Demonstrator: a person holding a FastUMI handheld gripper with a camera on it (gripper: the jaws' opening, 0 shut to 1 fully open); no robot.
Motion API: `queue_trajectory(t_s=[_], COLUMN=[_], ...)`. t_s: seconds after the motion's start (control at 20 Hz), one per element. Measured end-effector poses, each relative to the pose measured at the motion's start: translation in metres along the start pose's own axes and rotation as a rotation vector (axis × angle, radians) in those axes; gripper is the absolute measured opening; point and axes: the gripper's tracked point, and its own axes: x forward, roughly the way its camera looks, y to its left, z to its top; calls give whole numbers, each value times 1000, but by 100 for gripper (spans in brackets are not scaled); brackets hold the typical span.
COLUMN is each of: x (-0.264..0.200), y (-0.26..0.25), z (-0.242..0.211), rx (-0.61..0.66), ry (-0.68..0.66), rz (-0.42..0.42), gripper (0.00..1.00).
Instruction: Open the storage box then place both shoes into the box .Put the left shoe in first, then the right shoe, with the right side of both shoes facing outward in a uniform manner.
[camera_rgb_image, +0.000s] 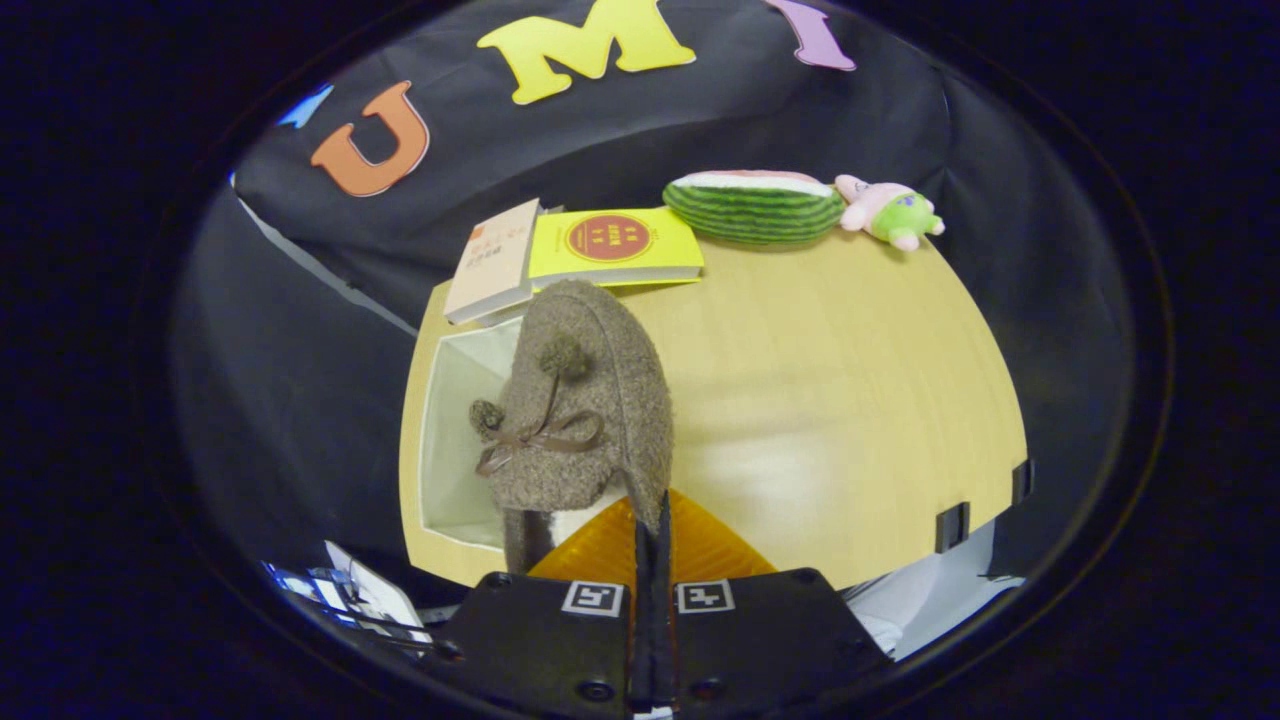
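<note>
1. Gripper (652, 535) closed to a narrow slit, both fingers pinching the rear edge of a brown felt shoe (585, 420); shoe held up just ahead of the fingers, bow and two pompoms showing on its upper.
2. Storage box (450, 430) open, white inside, sitting at the near left corner of the surface (850, 400); shoe overlapping the box's right rim and hiding it, probably hanging above the opening rather than resting in it, though hard to tell from this angle.
3. Left part of the box interior in plain sight with nothing visible in it.
4. Wide bare wood to the right of the shoe, out to the surface's rounded right edge.
5. Along the far edge: a pale book (495, 262) touching a yellow book (615, 245), then a watermelon plush (755, 208) and a pink and green plush toy (890, 212) just beside it.
6. Black cloth wall behind and to the left.
</note>
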Motion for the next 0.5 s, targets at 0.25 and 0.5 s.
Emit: queue_trajectory(t_s=[0.25, 0.5], x=[17, 42], y=[55, 86], z=[1, -2], rx=[29, 47], ry=[-48, -61], rz=[102, 133], gripper=[6, 6])
